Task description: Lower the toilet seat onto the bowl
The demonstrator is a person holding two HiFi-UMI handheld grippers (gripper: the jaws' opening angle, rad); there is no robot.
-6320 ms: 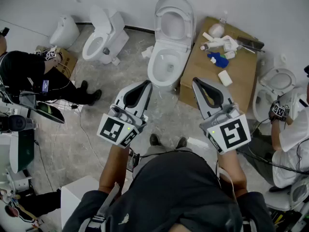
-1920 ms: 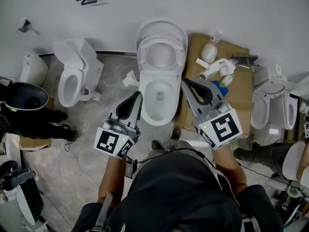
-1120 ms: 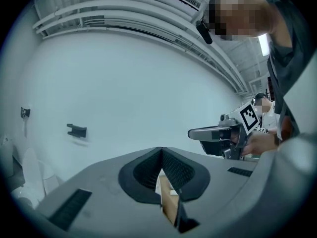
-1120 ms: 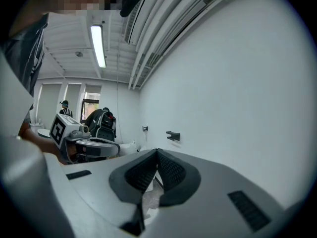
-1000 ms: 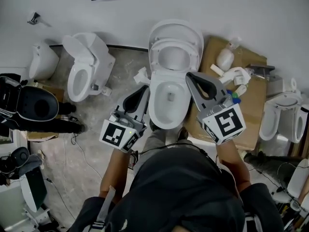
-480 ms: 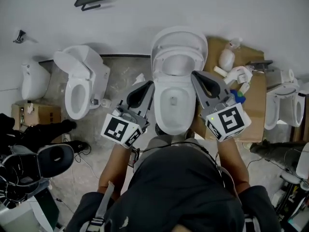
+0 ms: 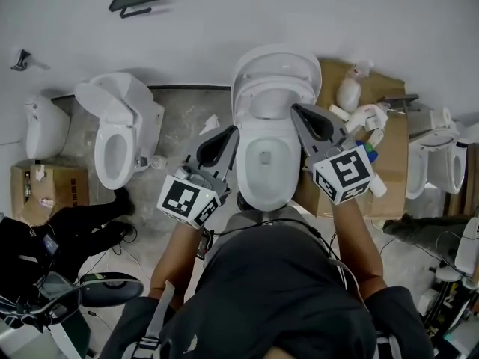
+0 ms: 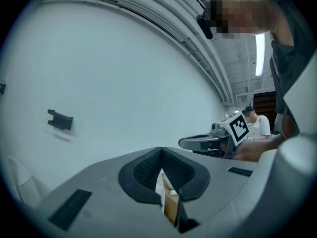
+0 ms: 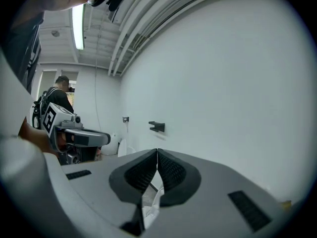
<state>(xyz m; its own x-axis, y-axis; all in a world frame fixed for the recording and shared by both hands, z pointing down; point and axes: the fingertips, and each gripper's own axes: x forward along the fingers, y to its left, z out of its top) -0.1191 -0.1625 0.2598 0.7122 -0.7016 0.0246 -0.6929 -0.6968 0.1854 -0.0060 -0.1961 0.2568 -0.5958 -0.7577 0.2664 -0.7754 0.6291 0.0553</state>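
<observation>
White oval toilet seat (image 7: 271, 86) not yet lowered but now within reach, left tongs (image 7: 230, 133) and right tongs (image 7: 298, 111), both shut and empty, brought alongside white ceramic bowl (image 7: 262, 193).

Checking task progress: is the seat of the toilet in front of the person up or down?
Up. In the head view the toilet seat leans back against the lid, leaving the bowl rim bare.

The person wore a dark short-sleeved shirt (image 7: 284, 290), a thin black cable (image 7: 278, 221) across it. The grey plastic left gripper (image 7: 230, 132) and right gripper (image 7: 296, 109) each bore a white black-patterned marker cube (image 7: 187, 200).
</observation>
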